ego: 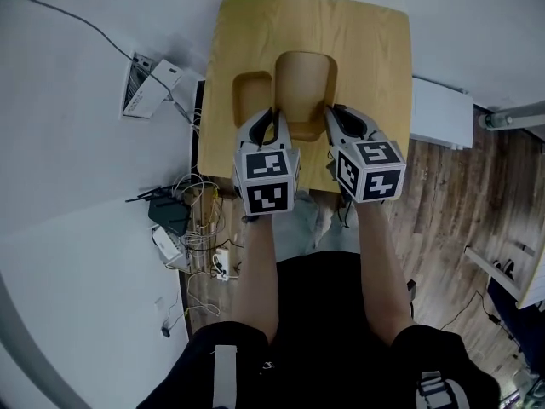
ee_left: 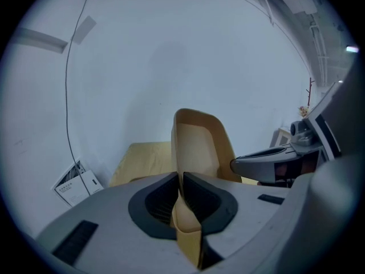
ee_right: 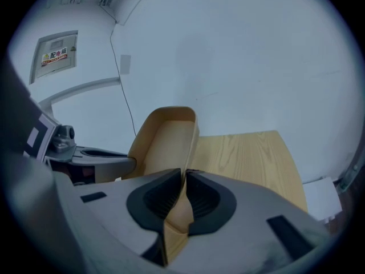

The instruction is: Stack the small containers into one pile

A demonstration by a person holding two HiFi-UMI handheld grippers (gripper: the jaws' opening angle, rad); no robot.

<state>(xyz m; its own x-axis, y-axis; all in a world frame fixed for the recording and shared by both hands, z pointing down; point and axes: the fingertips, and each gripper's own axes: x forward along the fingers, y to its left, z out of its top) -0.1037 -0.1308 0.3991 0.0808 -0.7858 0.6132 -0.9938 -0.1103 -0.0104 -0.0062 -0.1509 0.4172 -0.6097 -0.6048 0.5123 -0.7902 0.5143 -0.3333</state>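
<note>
A tan plastic container [ego: 305,88] hangs tilted over the wooden table [ego: 366,41], held from both sides. My left gripper [ego: 271,118] is shut on its left wall, and the thin wall [ee_left: 197,147] runs between the dark pads [ee_left: 157,201]. On the opposite side my right gripper [ego: 332,113] is shut on the right wall [ee_right: 165,141], which is pinched between its pads [ee_right: 208,198]. A second, smaller tan container [ego: 249,95] rests on the table just left of the held one, beside the left gripper.
A white box with a printed sheet [ego: 145,83] lies on the floor left of the table, with a router and tangled cables [ego: 183,220] nearer me. A white unit [ego: 441,109] stands right of the table. A pale wall [ee_left: 182,56] rises behind the table.
</note>
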